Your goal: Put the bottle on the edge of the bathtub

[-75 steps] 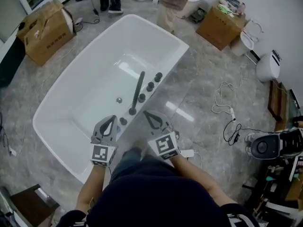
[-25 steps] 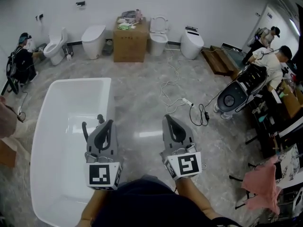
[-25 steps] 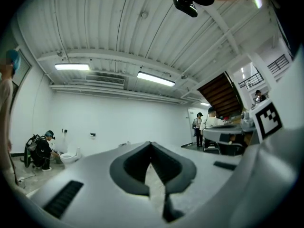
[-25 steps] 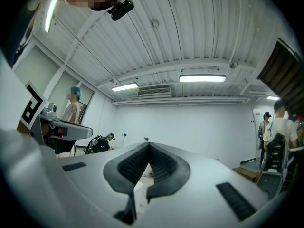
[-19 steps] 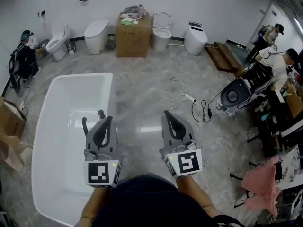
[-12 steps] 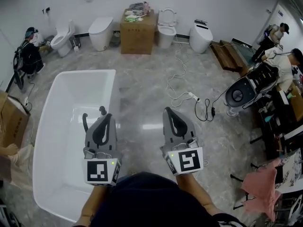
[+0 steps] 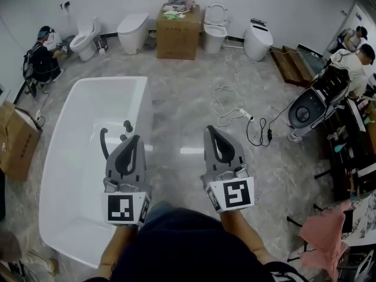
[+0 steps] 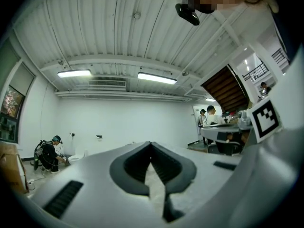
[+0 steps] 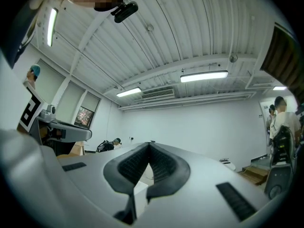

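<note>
Bottle is not in sight. The left hand-held gripper (image 7: 136, 137) and right hand-held gripper (image 7: 210, 128) are both closed and empty, likely because nothing is near to grab. The bathtub (image 7: 111, 79) lies left of them.

Head view: high, facing steeply down over bathtub (image 7: 88, 107) and floor (image 7: 188, 113). Both gripper views: low, level, along own jaws, sharing the far wall (image 7: 247, 2) with head view.

I have bare floor (image 7: 182, 107) ahead, open to pass. On the bathtub (image 7: 145, 98), the right rim is free toward the far corner; black taps (image 7: 127, 125) stand nearer; cables (image 7: 245, 115) lie rightward.
</note>
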